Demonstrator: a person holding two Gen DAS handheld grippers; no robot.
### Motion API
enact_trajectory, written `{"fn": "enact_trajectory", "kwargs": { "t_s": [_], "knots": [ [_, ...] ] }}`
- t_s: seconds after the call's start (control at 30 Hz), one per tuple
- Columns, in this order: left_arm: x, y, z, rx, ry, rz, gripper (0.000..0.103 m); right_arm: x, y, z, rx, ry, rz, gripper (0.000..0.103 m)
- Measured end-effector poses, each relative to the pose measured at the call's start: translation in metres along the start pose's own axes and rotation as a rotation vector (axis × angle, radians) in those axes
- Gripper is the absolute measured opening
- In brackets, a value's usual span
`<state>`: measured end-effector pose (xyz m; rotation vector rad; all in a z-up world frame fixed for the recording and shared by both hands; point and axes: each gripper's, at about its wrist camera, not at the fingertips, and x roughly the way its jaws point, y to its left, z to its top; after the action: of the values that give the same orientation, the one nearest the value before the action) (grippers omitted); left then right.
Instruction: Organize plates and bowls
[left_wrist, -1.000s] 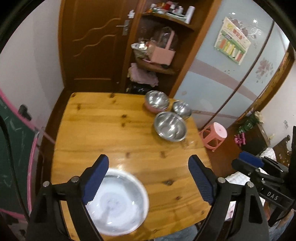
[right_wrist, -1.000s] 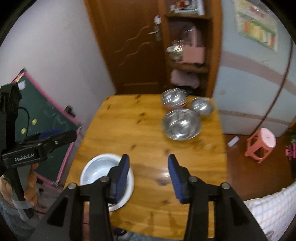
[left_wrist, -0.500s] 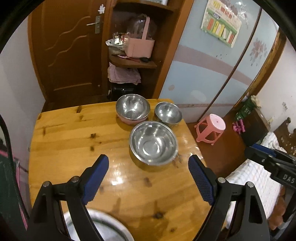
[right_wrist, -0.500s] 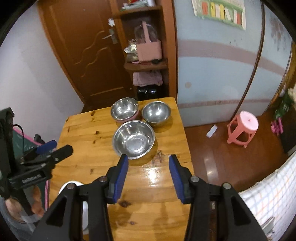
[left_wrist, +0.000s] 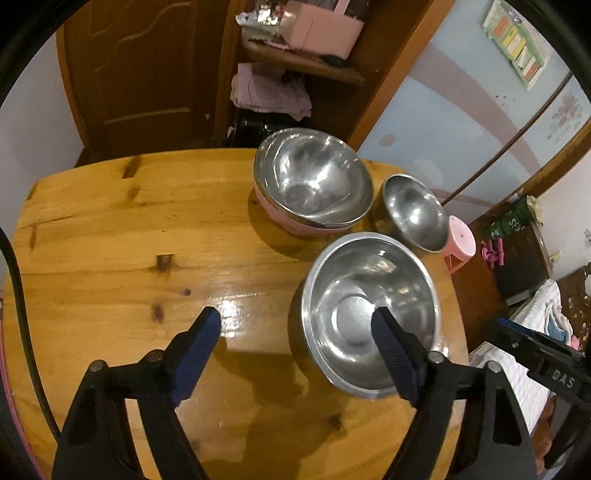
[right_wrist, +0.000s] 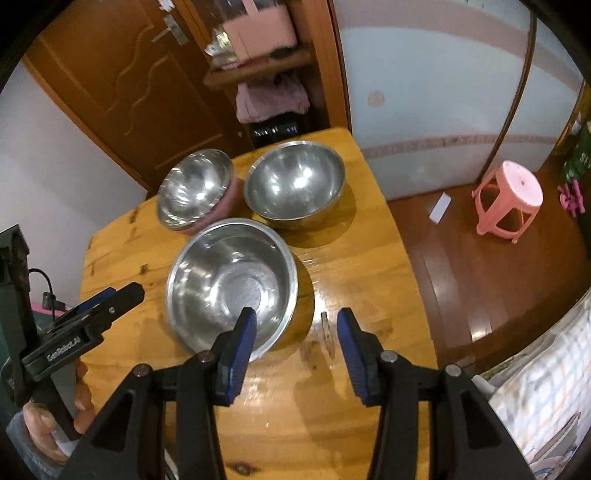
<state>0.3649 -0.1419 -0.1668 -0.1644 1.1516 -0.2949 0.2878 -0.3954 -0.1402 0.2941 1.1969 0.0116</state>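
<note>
Three steel bowls stand on the wooden table (left_wrist: 110, 229). The large near bowl (left_wrist: 354, 291) (right_wrist: 225, 269) is closest to both grippers. Behind it stand a pink-bottomed steel bowl (left_wrist: 310, 177) (right_wrist: 195, 184) and a smaller steel bowl (left_wrist: 413, 210) (right_wrist: 295, 181). My left gripper (left_wrist: 295, 325) is open and empty, its right finger over the large bowl's rim. My right gripper (right_wrist: 295, 321) is open and empty, its left finger over the large bowl's near right rim. The white plate seen earlier is out of view.
The table's right edge (right_wrist: 402, 266) drops to a wooden floor with a pink stool (right_wrist: 509, 199). A wooden shelf (left_wrist: 303, 62) with a pink basket and a door (right_wrist: 122, 85) stand behind the table. A bed (right_wrist: 546, 380) lies at the right.
Both grippers moved forward and to the right from the white plate to the large steel bowl. The white plate left both views. Both grippers stayed open.
</note>
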Motion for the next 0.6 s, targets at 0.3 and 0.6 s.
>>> {"fn": "enact_trajectory", "kwargs": {
  "t_s": [0.3,0.6],
  "knots": [
    [0.048,-0.007,0.006,0.034,0.078,-0.037,0.058,0.054,-0.014,0.017,0.047,0.087,0.023,0.031],
    [0.065,-0.002,0.003,0.031,0.137,-0.065,0.010,0.068,-0.002,0.018,0.013,0.127,0.062,0.009]
  ]
}}
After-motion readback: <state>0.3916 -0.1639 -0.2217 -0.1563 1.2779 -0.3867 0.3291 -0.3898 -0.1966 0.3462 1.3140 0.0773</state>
